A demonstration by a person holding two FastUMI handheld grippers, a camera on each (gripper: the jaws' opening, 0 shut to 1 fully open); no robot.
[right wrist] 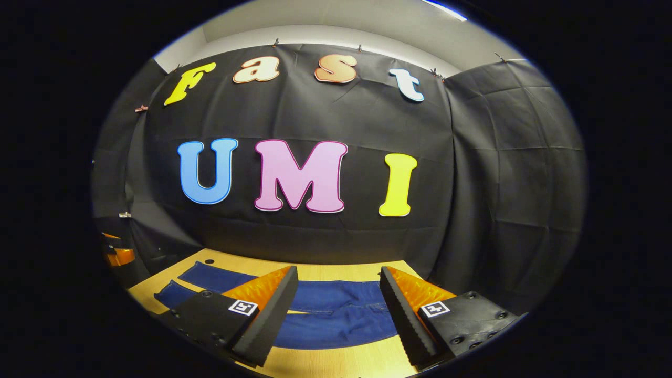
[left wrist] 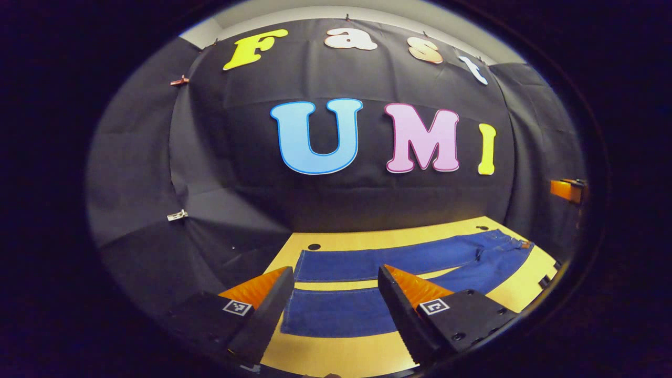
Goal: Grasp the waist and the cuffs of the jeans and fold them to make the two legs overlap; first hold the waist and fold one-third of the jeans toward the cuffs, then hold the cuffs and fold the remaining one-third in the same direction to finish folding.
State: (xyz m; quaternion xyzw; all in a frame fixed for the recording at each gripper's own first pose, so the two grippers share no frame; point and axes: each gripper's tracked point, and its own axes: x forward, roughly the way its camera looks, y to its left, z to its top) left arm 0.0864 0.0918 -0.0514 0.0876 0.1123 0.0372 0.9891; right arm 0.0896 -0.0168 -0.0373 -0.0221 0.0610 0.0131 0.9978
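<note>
Left gripper view: my left gripper (left wrist: 336, 294) hangs above the table w/ jaws spread wide, nothing between them. The jeans (left wrist: 399, 273) lie flat on the table (left wrist: 341, 357), unfolded, both legs apart w/ a strip of tabletop showing between. The near leg's cuff end sits right in the gap between my fingers, at abt 12 o'clock from the tips; the far leg runs parallel just beyond it. Legs stretch off toward 2 o'clock, where the waist (left wrist: 512, 242) lies near the table's far right corner. No contact btw fingers and denim as far as I can see.

Right gripper view: my right gripper (right wrist: 338, 299) also has jaws wide apart, holding nothing, hovering over the waist end. The seat and upper part of the jeans show between the fingers at 12 o'clock; legs trail off toward 9 o'clock, cuffs (right wrist: 173, 294) near the table's left edge. At 9 o'clock, at the fringe, there's an orange bit (right wrist: 118, 254), prob the other gripper, too warped to be sure.

Surface: light wooden tabletop, w/ small dark round holes (left wrist: 314, 246) near the back edge. Room: black cloth wall (right wrist: 499, 184) behind and on both sides, creased, pinned w/ small clips (left wrist: 177, 214); pale wall strip above it.
</note>
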